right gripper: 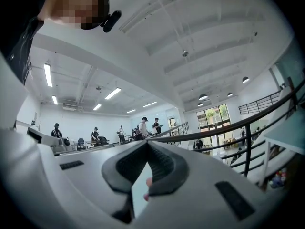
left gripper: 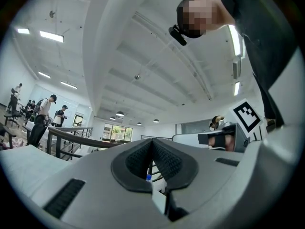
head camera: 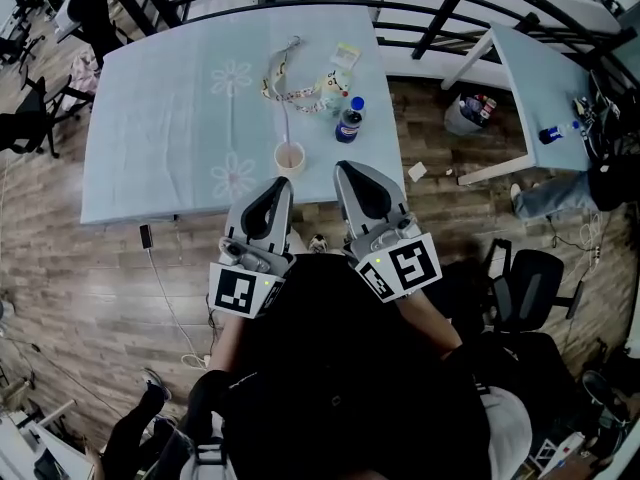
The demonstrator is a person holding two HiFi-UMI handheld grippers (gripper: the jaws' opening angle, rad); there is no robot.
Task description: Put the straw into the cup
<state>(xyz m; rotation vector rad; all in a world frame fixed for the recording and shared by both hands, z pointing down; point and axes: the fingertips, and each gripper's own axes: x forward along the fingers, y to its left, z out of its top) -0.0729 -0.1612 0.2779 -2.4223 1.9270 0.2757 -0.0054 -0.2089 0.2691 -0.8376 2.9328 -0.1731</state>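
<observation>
The left gripper (head camera: 276, 188) and right gripper (head camera: 350, 173) hover at the table's (head camera: 150, 118) near edge, all 4 jaws pressed together on nothing. The cup (head camera: 290, 158) stands just beyond their tips, nearer the left. The straw (head camera: 285, 118) seems to lie past it, its long axis pointing away.

We see 1 small paper cup (head camera: 290, 157) standing upright, mouth open, near the front edge of the table (head camera: 150, 118). 1 thin pale straw (head camera: 286, 118) runs straight from its rim toward the far side.
</observation>
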